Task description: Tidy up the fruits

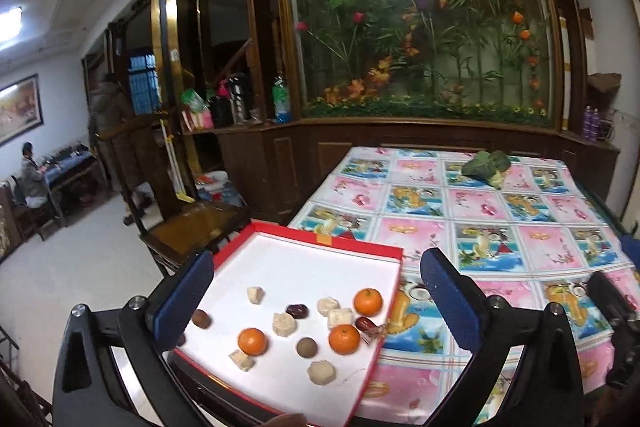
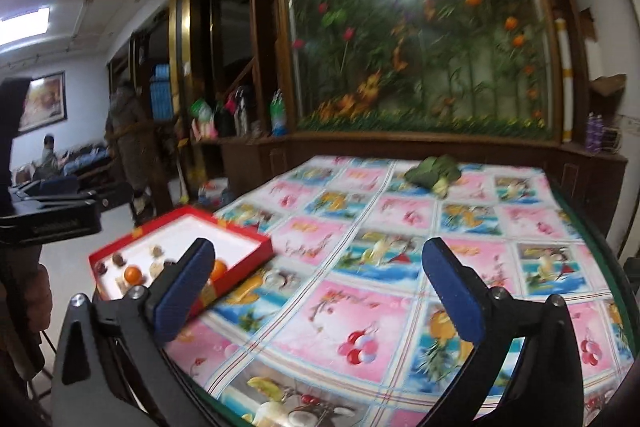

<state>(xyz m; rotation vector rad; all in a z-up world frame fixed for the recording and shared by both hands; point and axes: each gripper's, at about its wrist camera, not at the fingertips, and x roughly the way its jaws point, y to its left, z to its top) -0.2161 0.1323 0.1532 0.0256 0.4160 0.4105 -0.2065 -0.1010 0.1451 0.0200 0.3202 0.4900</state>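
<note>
A red box with a white inside lies at the table's left front corner; it also shows in the right wrist view. In it lie three oranges, several pale chunks, brown round fruits and dark red dates. My left gripper is open and empty, held just above the box. My right gripper is open and empty above the tablecloth, to the right of the box.
The table has a colourful fruit-print cloth. A green leafy vegetable lies near the far edge. A dark wooden cabinet with a flower display stands behind. A wooden chair stands left of the table.
</note>
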